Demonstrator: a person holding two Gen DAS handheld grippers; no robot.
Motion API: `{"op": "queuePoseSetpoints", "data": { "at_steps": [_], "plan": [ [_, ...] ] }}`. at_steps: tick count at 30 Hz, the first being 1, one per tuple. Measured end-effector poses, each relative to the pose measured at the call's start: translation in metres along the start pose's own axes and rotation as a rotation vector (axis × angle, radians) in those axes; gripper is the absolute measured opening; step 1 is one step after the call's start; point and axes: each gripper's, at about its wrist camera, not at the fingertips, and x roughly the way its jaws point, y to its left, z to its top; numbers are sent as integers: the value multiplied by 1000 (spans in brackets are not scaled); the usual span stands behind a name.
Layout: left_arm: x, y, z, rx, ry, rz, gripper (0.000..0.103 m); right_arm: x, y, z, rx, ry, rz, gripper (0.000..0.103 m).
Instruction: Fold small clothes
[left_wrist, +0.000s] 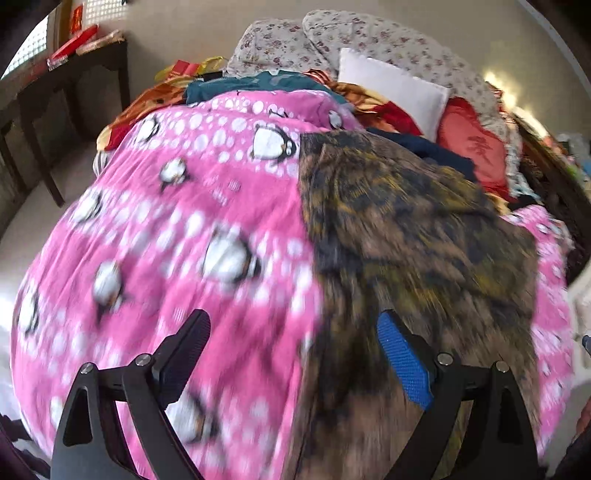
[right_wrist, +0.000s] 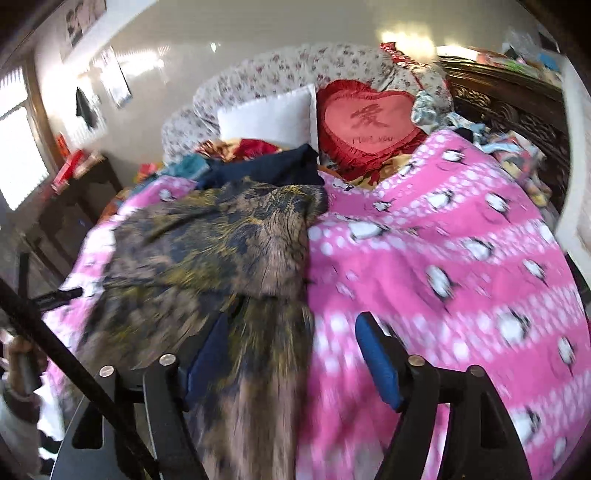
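Two grippers are seen above a pink penguin blanket on a bed. A brown and black patterned cloth is spread flat on the blanket. The left gripper is held wide open, with nothing in it; the cloth lies under its right finger. The right gripper is also wide open, and a strip of the cloth is seen between its fingers, beside the left one.

A brown garment mottled with black and yellow is seen on a pink blanket printed with white dots and penguins, backed by a red heart cushion and floral bedding.
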Motion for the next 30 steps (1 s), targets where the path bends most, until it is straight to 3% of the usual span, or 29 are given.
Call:
{"op": "queuePoseSetpoints", "data": {
  "at_steps": [5,9,12,18,21,25,27,30],
  "plan": [
    [-41,15,-54,22,66,-69,91,-83,-19,-45,28,2,57,88],
    [-66,18,-96,67,125,-131,91,-108,-18,-89,21,40,67,90],
    [-68,23,-127,55,197,-172,92,-99,-19,-125,38,96,103,90],
    [-62,34,-174,9,226,-161,92,-51,-3,-179,20,217,173,82],
    [-61,39,-184,-26,226,-197,91,-47,6,-189,-21,227,169,82],
    [-58,39,-190,-49,212,-222,93,-47,6,-190,-6,220,236,79],
    [-59,33,-194,-15,219,-206,93,-43,10,-191,-14,233,242,79],
    [-65,31,-196,16,222,-250,93,-42,13,-192,-35,237,234,79]
  ]
}}
